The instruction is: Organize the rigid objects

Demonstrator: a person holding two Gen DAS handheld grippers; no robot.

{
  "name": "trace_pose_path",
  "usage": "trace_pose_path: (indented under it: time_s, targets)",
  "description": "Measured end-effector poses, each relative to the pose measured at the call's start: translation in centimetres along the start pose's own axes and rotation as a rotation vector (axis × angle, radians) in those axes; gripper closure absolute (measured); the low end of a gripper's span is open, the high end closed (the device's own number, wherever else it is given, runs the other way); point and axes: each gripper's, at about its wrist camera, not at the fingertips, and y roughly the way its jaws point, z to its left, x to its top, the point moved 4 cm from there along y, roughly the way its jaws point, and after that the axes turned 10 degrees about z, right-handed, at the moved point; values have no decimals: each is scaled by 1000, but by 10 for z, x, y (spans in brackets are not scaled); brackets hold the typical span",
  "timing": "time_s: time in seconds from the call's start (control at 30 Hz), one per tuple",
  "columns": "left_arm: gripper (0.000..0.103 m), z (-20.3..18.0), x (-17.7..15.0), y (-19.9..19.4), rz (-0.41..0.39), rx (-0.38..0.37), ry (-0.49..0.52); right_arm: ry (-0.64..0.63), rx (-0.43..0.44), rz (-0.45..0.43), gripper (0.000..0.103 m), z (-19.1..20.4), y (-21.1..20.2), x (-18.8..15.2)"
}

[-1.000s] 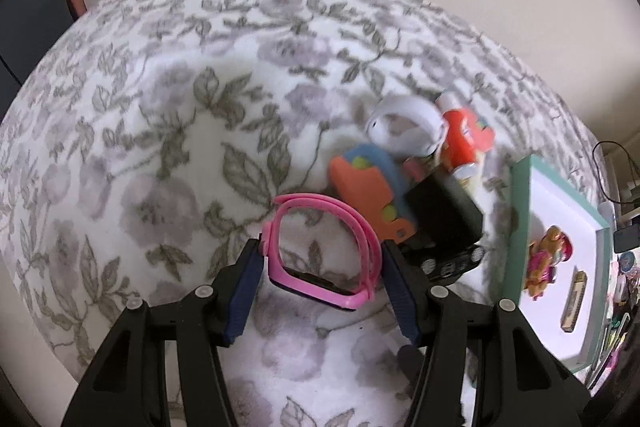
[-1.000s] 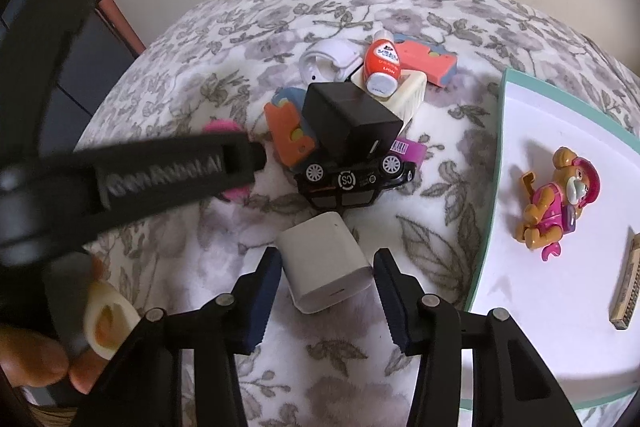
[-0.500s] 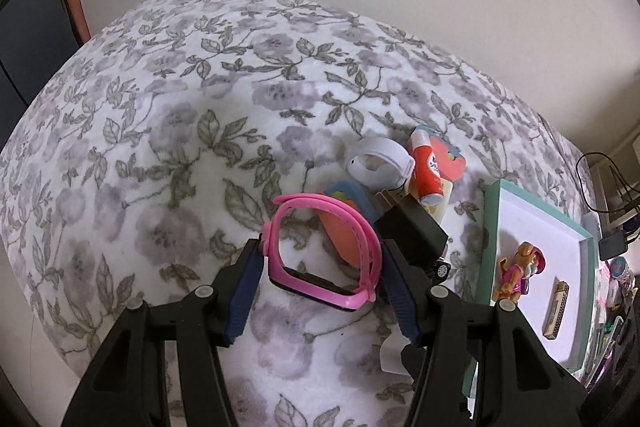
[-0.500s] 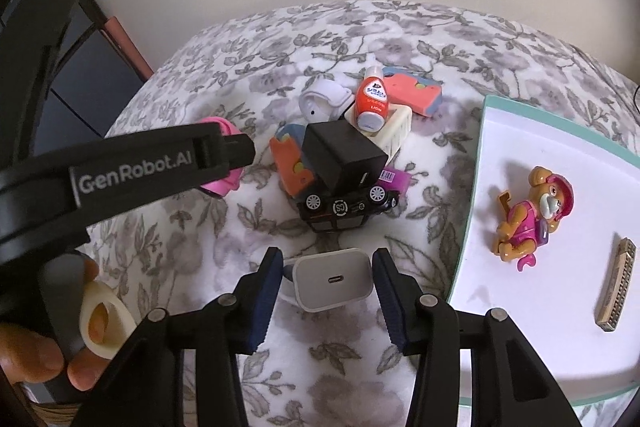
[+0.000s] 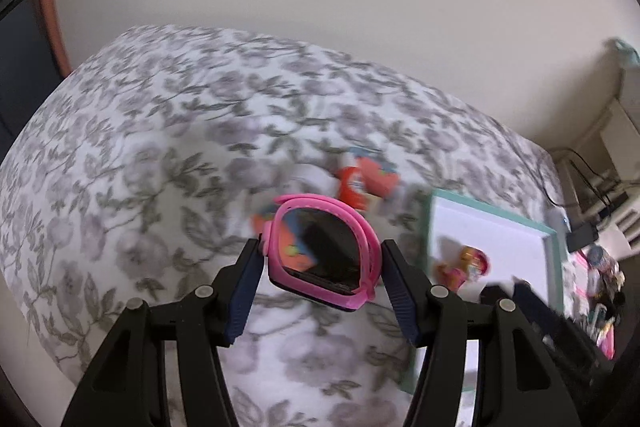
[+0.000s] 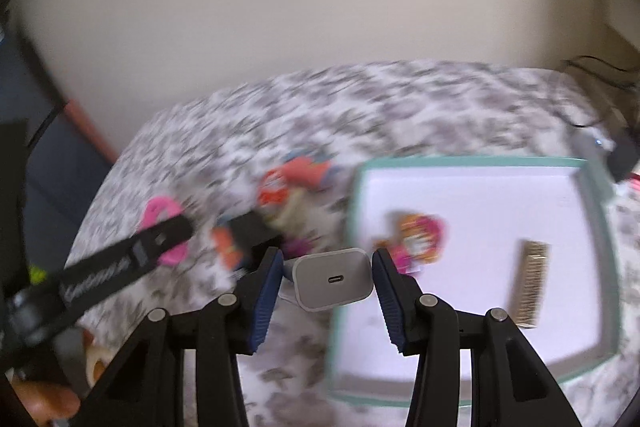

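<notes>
Above the tray's near edge, both hand-held grippers grip: left watch, right charger.

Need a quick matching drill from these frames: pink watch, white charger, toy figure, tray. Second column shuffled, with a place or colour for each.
Things:
1. pink watch
2. white charger
3. toy figure
4. tray

Places or colours:
A. lying inside the tray, beside a gold comb-like piece
B. clamped in the left tool
C. teal rim, white floor, sitting on the floral cloth
D. clamped in the right tool, port facing the camera

Pairs: 1-B, 2-D, 3-A, 4-C
</notes>
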Motion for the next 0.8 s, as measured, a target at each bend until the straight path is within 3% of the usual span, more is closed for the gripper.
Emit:
trace_pose_path:
  time_s: [0.23,0.47,0.8]
  targets:
    - [42,-71,-21,16,53,-17,136,193,-140,-19,54,-83,-10,6]
    - [42,-123,-41,35,87,-32,208,372,-322,-63,54,-168,-38,-7]
    - [42,-157,-65,70,173,-50,277,435,-359,-41,54,-202,-31,-20]
